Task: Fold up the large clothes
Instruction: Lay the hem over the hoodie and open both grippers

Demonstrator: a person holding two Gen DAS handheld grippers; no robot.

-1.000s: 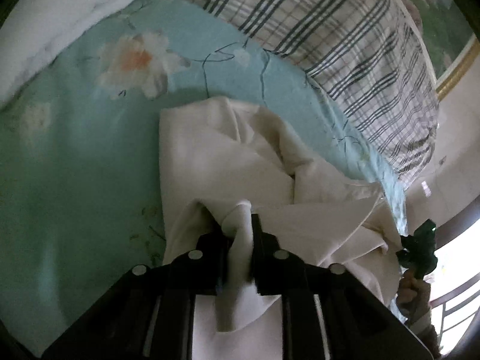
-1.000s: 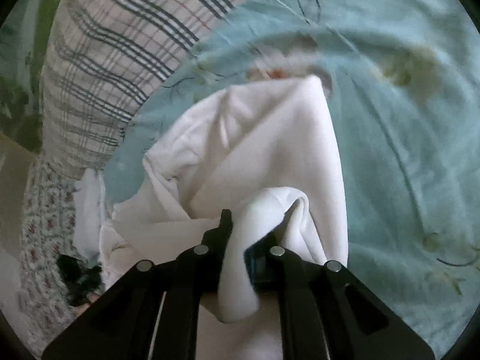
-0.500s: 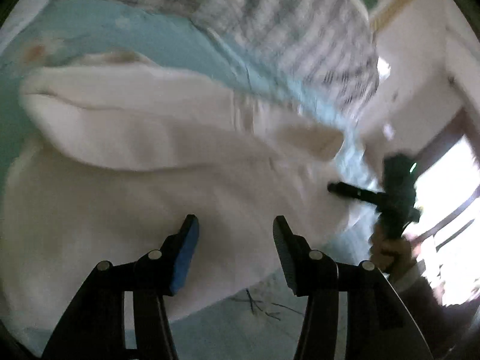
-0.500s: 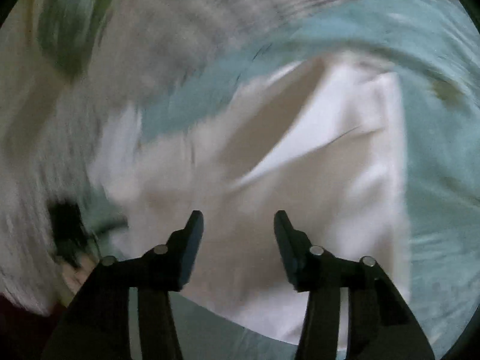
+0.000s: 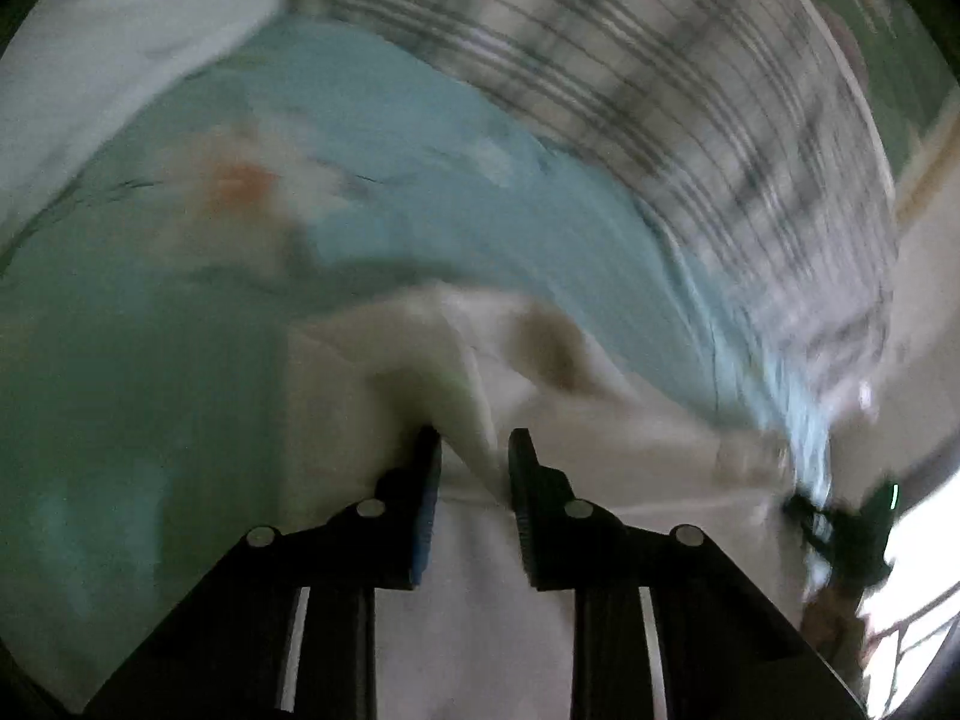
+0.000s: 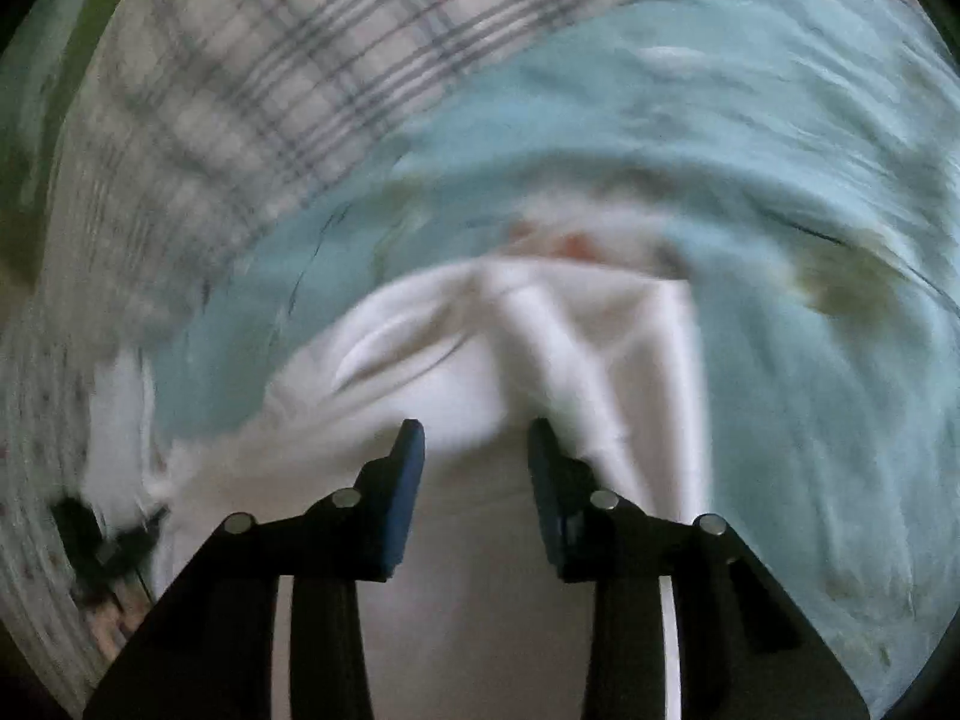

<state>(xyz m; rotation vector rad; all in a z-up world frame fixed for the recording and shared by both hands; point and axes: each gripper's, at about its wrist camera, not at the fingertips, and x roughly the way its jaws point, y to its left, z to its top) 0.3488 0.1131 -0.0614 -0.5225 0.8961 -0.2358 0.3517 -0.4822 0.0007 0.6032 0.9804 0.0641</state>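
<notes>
A white garment (image 5: 540, 420) lies bunched on a light blue floral bedsheet (image 5: 420, 180). Both views are blurred by motion. My left gripper (image 5: 474, 450) is over the garment with its jaws partly apart, and a fold of white cloth runs up between the fingertips. My right gripper (image 6: 474, 438) is open over the same garment (image 6: 540, 348), with cloth rising between its fingers. The right gripper also shows at the right edge of the left wrist view (image 5: 852, 528). The left gripper shows at the lower left of the right wrist view (image 6: 96, 540).
A plaid blanket (image 5: 660, 90) lies along the far side of the bed and also shows in the right wrist view (image 6: 240, 90). A white pillow or quilt (image 5: 120, 48) sits at the upper left. A bright window is at the far right.
Both grippers let go of the garment's pinched folds and opened. They have since moved back down close to the cloth, with the left jaws narrower than half a second ago.
</notes>
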